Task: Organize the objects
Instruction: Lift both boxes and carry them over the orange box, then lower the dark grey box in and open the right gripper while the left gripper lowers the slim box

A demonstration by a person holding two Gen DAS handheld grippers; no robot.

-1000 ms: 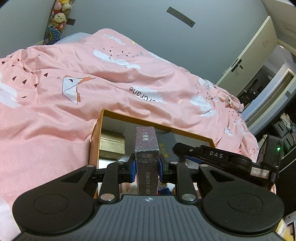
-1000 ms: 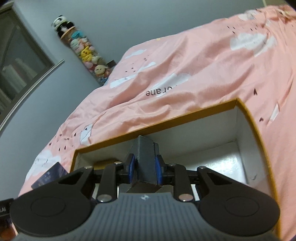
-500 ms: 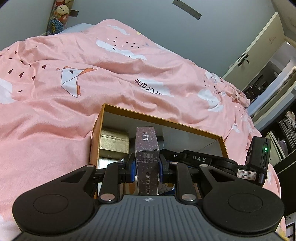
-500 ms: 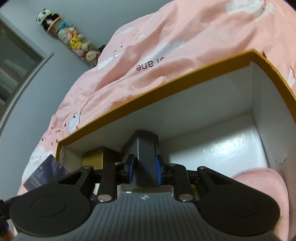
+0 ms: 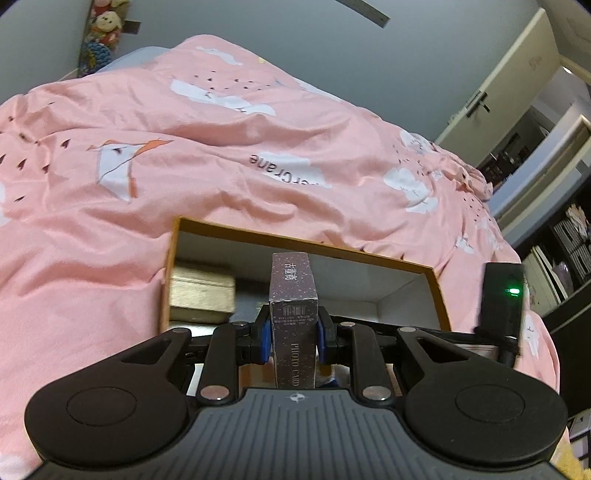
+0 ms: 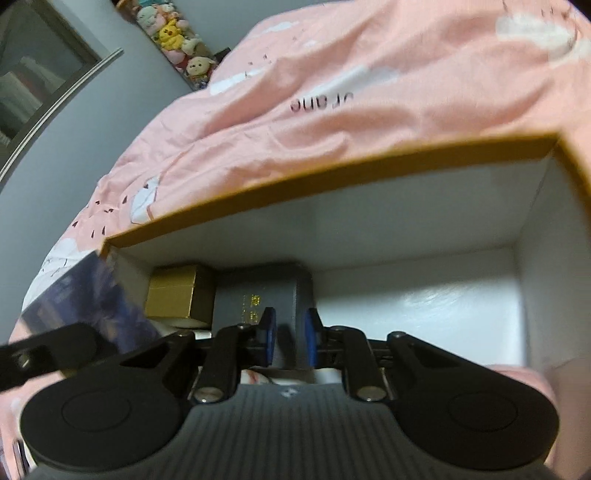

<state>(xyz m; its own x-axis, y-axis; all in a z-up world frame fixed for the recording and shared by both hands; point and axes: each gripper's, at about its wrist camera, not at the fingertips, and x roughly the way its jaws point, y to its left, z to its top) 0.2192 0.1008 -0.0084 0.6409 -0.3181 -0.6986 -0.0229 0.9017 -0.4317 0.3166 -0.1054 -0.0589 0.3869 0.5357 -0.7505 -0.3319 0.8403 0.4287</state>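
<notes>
An orange-rimmed cardboard box (image 5: pixel 295 243) with white inner walls lies open on a pink duvet. My left gripper (image 5: pixel 293 328) is shut on an upright purple speckled photo card box (image 5: pixel 293 291), held above the near edge of the orange box. A gold box (image 5: pixel 201 291) lies inside at the left. In the right wrist view my right gripper (image 6: pixel 290 336) reaches down into the orange box (image 6: pixel 332 173). Its jaws are closing on a dark grey box (image 6: pixel 258 291) with gold lettering, which sits right beside the gold box (image 6: pixel 177 295). The photo card box (image 6: pixel 88 299) shows at the left.
The pink duvet (image 5: pixel 221 155) surrounds the orange box on all sides. White box floor (image 6: pixel 424 314) lies bare to the right of the dark grey box. A column of plush toys (image 6: pixel 173 33) stands by the far wall. A door (image 5: pixel 498 85) and shelves are at the right.
My right gripper has sunk into the orange box, bringing the dark grey box down beside the gold box. My left gripper with the photo card box has edged closer to the orange box.
</notes>
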